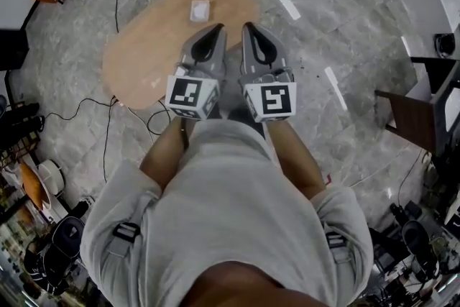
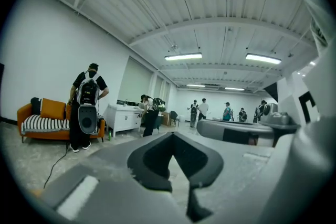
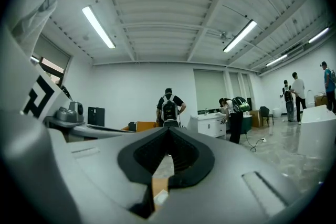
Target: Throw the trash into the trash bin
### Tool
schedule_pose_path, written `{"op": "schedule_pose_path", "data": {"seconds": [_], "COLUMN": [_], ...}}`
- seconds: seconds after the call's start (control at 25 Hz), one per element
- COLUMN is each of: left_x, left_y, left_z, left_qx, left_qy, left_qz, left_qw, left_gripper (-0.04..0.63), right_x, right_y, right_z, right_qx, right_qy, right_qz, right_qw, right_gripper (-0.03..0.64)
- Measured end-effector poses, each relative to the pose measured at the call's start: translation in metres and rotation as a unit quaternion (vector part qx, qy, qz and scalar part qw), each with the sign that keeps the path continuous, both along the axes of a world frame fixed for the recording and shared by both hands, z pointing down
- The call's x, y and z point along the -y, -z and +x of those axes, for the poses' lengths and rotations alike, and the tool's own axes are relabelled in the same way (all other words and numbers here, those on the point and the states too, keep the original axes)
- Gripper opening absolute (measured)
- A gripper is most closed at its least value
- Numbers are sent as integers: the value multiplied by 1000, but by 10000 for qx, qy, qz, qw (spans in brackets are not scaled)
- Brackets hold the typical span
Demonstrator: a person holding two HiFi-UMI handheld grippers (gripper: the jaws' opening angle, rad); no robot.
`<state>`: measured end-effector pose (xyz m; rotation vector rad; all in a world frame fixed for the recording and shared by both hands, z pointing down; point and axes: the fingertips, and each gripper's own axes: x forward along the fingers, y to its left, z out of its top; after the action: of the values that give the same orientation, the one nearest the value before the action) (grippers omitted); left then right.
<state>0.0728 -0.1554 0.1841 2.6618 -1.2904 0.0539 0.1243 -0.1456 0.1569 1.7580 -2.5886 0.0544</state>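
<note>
As we look down, we see one oval wooden table [image 1: 144,65], two grippers and one white piece of trash [image 1: 200,10]. The trash lies on the far part of the table, apart from both grippers. The left gripper [image 1: 217,30] and the right gripper [image 1: 249,27] are held level, side by side, pointing toward the table. Both pairs of jaws are closed and hold nothing.

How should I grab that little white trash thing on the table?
Pinch the white trash across two opposite edges, coming down from above. It looks small and low, lying alone on the table, bare wood all round, so a sideways approach would likely just push it.
</note>
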Motion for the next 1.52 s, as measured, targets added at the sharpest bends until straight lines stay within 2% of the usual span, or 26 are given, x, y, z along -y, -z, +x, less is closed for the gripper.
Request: {"op": "schedule_pose_path", "data": {"seconds": [0.36, 0.52, 0.68, 0.84, 0.96, 1.08, 1.28, 1.52], "left_x": [53, 73, 93, 106, 121, 138, 160, 180], "left_y": [-19, -37, -58, -87, -123, -165, -220, -296], "left_z": [-93, -134, -161, -166, -160, -155, -152, -153], "left_qx": [-55, -138, -117, -97, 26, 135, 72, 357], "left_qy": [404, 411, 302, 6, -44, 57, 244, 428], "left_qz": [-299, -526, -775, -1062, -1271, -1463, -1664, -2035], "left_qw": [9987, 9977, 9965, 9943, 9919, 9891, 9857, 9775], "left_gripper": [18, 18, 18, 18, 18, 18, 18, 18], "right_x": [57, 77, 100, 116, 126, 141, 166, 191], "right_y": [-17, -32, -58, -88, -120, -157, -215, -285], "right_z": [-98, -140, -163, -165, -162, -153, -146, -134], "right_qx": [22, -76, -161, -266, -332, -292, -316, -288], "right_qy": [476, 540, 389, 137, 202, 228, 389, 457], "right_qz": [-285, -442, -718, -1018, -1312, -1456, -1654, -2034], "right_qw": [9985, 9975, 9965, 9944, 9906, 9886, 9849, 9776], "right_gripper": [8, 8, 8, 8, 8, 8, 8, 8]}}
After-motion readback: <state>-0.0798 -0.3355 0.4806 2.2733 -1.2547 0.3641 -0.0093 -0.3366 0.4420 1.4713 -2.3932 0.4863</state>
